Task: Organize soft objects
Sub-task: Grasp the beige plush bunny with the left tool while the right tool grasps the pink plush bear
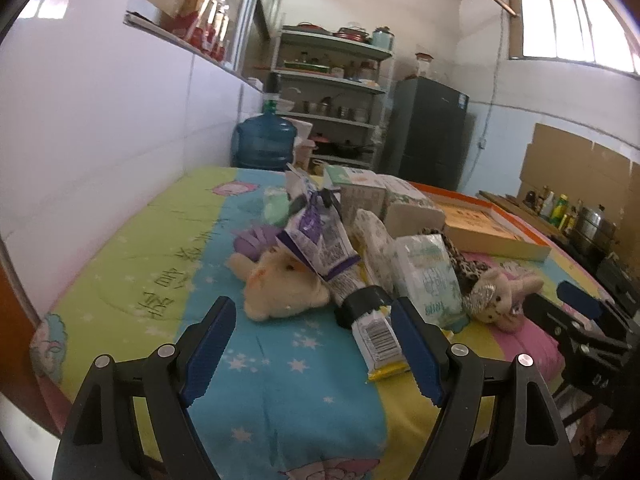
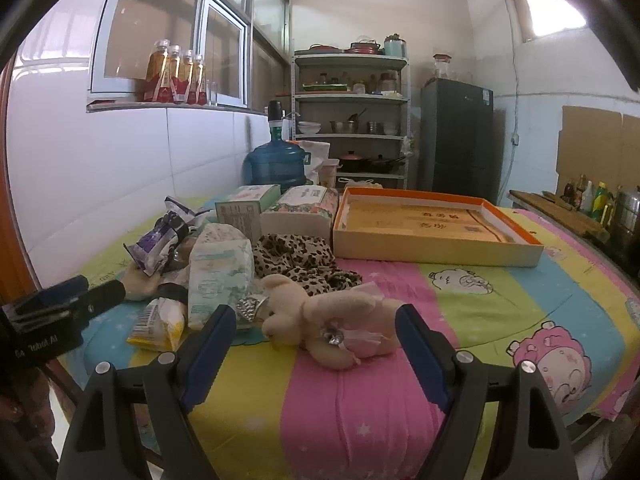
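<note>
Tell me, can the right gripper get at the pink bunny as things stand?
Probably yes. The right gripper is open, and the pink bunny lies on the quilt straight ahead between its fingers, nothing lying on top of it or in front.

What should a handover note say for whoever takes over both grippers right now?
Left gripper: open, empty, low over the quilt, facing the cream plush toy and the snack packet.
Right gripper: open, empty, with the pink plush rabbit lying just ahead between its fingers, not gripped.
The things sit in one heap: the tissue pack, the leopard-print cloth, a purple packet and boxes behind. The orange-rimmed box beside the heap looks free of soft things.
Done: nothing sorted, as far as the heap shows.
Left: the whole job; the rabbit looks the nearest first pick.
</note>
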Demonstrator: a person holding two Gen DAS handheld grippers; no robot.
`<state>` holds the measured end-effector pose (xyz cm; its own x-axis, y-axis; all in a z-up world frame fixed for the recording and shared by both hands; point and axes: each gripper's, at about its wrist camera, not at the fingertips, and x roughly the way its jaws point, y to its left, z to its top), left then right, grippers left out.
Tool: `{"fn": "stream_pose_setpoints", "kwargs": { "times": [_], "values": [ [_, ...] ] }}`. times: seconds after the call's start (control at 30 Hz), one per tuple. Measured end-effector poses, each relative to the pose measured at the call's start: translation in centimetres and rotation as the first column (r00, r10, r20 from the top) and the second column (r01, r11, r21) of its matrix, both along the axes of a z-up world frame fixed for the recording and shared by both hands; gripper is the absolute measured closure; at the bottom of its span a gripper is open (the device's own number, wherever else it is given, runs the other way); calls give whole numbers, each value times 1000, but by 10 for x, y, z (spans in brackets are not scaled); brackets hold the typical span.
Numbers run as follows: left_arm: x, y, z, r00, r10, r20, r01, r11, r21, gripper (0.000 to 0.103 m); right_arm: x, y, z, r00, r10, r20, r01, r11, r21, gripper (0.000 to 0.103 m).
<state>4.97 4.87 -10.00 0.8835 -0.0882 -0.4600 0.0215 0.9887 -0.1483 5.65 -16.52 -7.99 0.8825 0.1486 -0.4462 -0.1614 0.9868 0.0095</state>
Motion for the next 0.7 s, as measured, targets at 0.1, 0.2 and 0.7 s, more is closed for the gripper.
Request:
{"fn": "stream_pose_setpoints", "kwargs": {
  "times": [0.1, 0.2, 0.7],
  "values": [
    [4, 3, -2, 1000, 9, 14, -8, 1000, -7, 22, 3, -2, -3, 1000, 3, -1, -3, 1000, 3, 21],
    [11, 13, 2, 999, 10, 31, -10, 1000, 4, 22, 4, -3, -4, 1000, 8, 5, -8, 1000, 5, 21],
    [57, 25, -12, 992, -98, -80, 104, 992, 77, 22, 13, -2, -15, 1000, 19, -21, -18, 1000, 18, 21]
  ]
}}
